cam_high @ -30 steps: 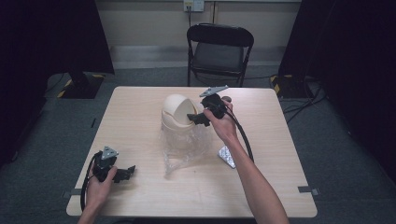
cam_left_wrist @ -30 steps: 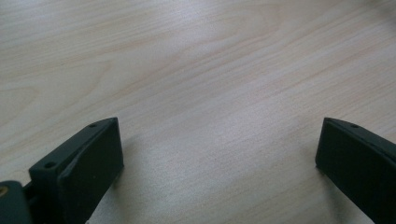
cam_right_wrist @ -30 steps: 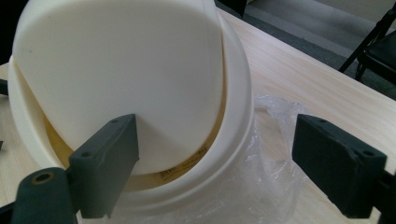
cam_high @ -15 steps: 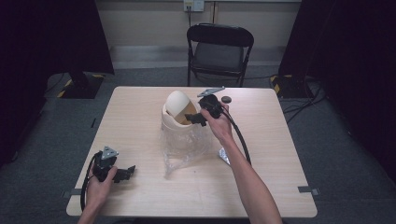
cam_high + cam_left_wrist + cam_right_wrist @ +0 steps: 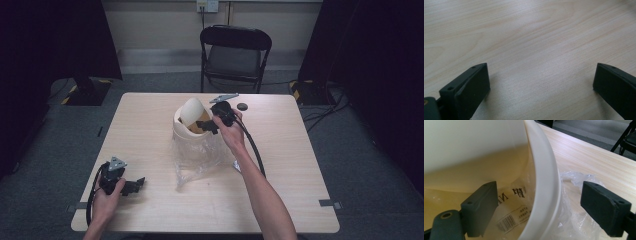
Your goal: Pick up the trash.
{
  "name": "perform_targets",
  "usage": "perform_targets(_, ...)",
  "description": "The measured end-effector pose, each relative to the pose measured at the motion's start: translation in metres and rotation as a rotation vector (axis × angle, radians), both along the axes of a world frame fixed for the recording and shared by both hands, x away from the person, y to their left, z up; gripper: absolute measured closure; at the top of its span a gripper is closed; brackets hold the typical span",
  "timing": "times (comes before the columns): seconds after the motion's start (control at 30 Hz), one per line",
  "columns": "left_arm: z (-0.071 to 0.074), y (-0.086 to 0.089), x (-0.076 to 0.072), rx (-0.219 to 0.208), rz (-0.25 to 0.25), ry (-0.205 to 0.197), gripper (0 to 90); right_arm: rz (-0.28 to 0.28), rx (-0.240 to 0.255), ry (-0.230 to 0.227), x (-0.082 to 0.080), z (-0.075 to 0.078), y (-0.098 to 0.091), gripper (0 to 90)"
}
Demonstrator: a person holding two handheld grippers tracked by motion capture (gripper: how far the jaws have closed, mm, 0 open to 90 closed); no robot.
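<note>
A light wooden table [image 5: 150, 120] stands on grey carpet [image 5: 50, 150]. Beyond its far edge sits a black folding chair [image 5: 235, 52], facing the table. A small black disc [image 5: 243, 106] lies near the table's far edge. A wall socket [image 5: 206, 5] is set above the chair, with cables on the floor to the right [image 5: 325, 107].

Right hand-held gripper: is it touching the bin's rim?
Apart. In the right gripper view the right hand-held gripper straddles the bin's rim, with gaps beside both open jaws.
</note>
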State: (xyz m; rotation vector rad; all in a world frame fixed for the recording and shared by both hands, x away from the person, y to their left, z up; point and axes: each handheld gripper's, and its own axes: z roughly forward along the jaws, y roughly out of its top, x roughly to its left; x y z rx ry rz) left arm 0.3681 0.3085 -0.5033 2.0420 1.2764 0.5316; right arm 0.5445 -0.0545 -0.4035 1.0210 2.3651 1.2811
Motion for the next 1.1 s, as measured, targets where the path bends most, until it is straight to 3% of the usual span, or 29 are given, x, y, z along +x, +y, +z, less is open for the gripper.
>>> perform_targets(0.27, 0.000, 0.000, 0.000, -0.007, 0.004, -0.001, 0.3, 0.007, 0.013, -0.003, -0.004, 0.004, -0.003, 14.0)
perform_targets(0.4, 0.000, 0.000, 0.000, 0.000, 0.000, 0.000, 0.3, -0.001, 0.023, -0.019, -0.009, 0.014, -0.012, 13.9)
perform_targets(0.43, 0.000, 0.000, 0.000, 0.000, 0.000, 0.000, 0.2, -0.001, 0.047, -0.035, -0.012, 0.021, -0.017, 13.8)
perform_targets(0.67, 0.000, 0.000, 0.000, 0.000, 0.000, 0.000, 0.3, -0.013, 0.040, -0.045, -0.023, 0.026, -0.036, 13.9)
perform_targets(0.9, 0.000, 0.000, -0.002, 0.005, -0.009, -0.002, 0.4, -0.033, 0.064, -0.089, -0.049, 0.037, -0.064, 13.8)
perform_targets(1.1, 0.000, -0.001, -0.003, -0.006, -0.004, -0.001, 0.4, -0.054, 0.046, -0.077, -0.065, 0.029, -0.084, 13.7)
